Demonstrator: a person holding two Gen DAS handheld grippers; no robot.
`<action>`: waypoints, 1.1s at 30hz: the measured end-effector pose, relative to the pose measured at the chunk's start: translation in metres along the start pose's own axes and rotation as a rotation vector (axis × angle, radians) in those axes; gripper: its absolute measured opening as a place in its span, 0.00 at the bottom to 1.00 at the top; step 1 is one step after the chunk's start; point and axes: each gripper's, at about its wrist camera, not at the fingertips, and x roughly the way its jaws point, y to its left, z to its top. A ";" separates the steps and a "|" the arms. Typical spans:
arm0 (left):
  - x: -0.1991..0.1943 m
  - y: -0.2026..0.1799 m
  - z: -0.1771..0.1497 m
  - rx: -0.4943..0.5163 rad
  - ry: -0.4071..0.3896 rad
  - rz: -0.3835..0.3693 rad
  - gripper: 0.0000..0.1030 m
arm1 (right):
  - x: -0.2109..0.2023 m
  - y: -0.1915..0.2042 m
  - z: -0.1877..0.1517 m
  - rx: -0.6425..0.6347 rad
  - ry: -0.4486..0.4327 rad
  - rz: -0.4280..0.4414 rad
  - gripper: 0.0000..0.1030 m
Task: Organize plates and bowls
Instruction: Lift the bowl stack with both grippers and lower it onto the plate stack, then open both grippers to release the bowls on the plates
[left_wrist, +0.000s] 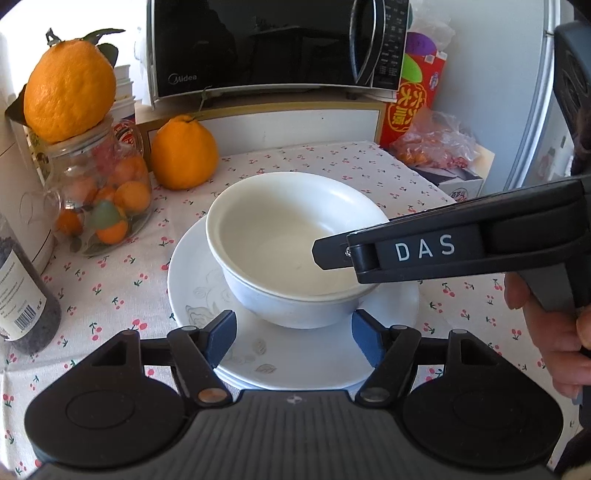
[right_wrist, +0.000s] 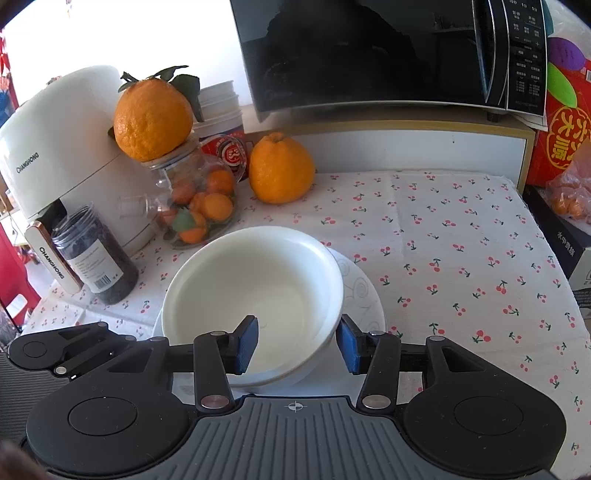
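Far left of the left gripper (left_wrist: 291, 332) stand a dark jar (left_wrist: 22, 291) and a glass jar of small oranges (left_wrist: 103, 199) topped by a large orange (left_wrist: 70, 88); another orange (left_wrist: 183, 153) sits ahead-left. Straight ahead, stacked white bowls (left_wrist: 288, 236) rest on a white plate (left_wrist: 207, 295), which lies between its spread, empty fingers. To its right, the right gripper (right_wrist: 297, 343) is open, its left pad (right_wrist: 246, 343) inside the bowl, its right pad (right_wrist: 349, 347) outside the rim. A microwave (left_wrist: 258, 44) stands beyond.
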 end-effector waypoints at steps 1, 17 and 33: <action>0.000 0.000 0.000 -0.001 0.001 0.000 0.65 | 0.000 -0.001 0.000 0.006 0.000 0.003 0.45; -0.036 -0.001 0.004 -0.166 0.030 -0.062 0.93 | -0.044 -0.026 0.004 0.166 0.003 0.056 0.84; -0.077 -0.019 -0.006 -0.292 0.155 0.241 1.00 | -0.080 -0.026 -0.030 0.177 0.172 -0.183 0.94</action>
